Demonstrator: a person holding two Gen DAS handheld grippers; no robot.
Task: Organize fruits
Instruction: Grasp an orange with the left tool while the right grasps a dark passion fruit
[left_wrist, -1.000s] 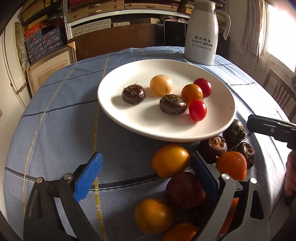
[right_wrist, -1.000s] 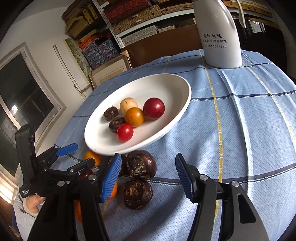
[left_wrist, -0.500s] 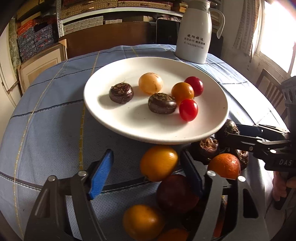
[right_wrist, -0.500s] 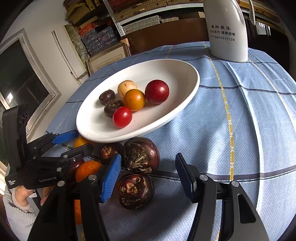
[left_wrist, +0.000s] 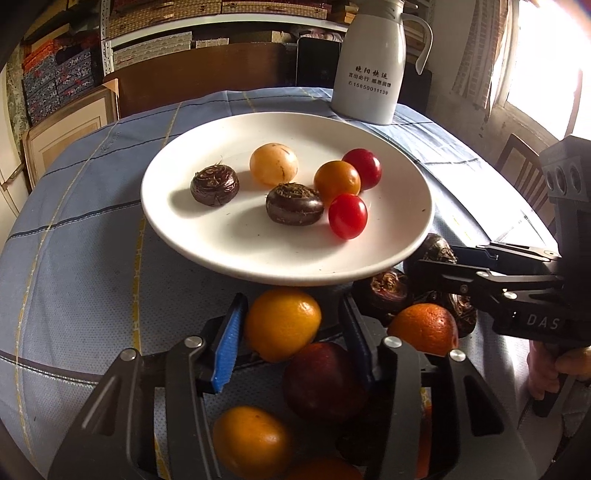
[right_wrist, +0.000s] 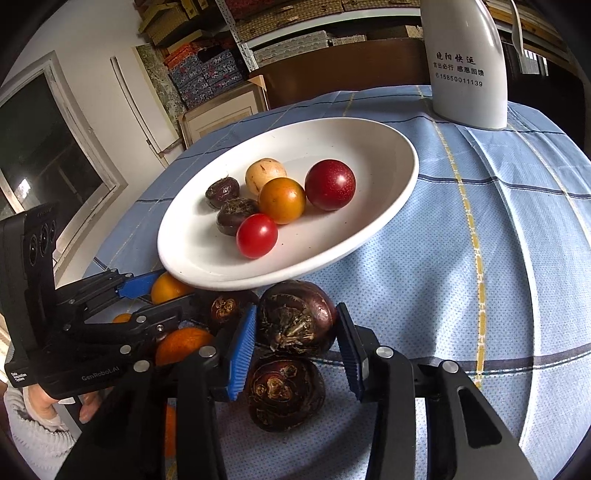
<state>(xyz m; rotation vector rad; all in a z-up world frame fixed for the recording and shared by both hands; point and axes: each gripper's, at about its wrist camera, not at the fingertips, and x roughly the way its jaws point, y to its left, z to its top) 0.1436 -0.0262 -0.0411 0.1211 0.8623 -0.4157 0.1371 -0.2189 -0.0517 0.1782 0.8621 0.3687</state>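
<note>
A white plate (left_wrist: 399, 236) holds two water chestnuts, a pale round fruit, an orange tomato and two red ones. In front of it lie loose fruits. My left gripper (left_wrist: 291, 328) has its blue pads on both sides of an orange (left_wrist: 282, 323), touching or nearly touching it. A dark red fruit (left_wrist: 325, 380) and another orange (left_wrist: 251, 439) lie nearer the camera. My right gripper (right_wrist: 295, 339) has its pads against a large dark water chestnut (right_wrist: 295, 317); a second chestnut (right_wrist: 284, 391) lies beneath it. The plate also shows in the right wrist view (right_wrist: 388, 206).
A white thermos jug (left_wrist: 369, 62) stands behind the plate on the blue checked tablecloth (left_wrist: 74, 240). A further orange (left_wrist: 424, 328) and chestnut (left_wrist: 384, 291) lie between the grippers. A wooden chair (left_wrist: 524, 170) stands at the right, shelves of boxes behind.
Both grippers moved forward and narrowed: the left closed in around the orange, the right around the large water chestnut.
</note>
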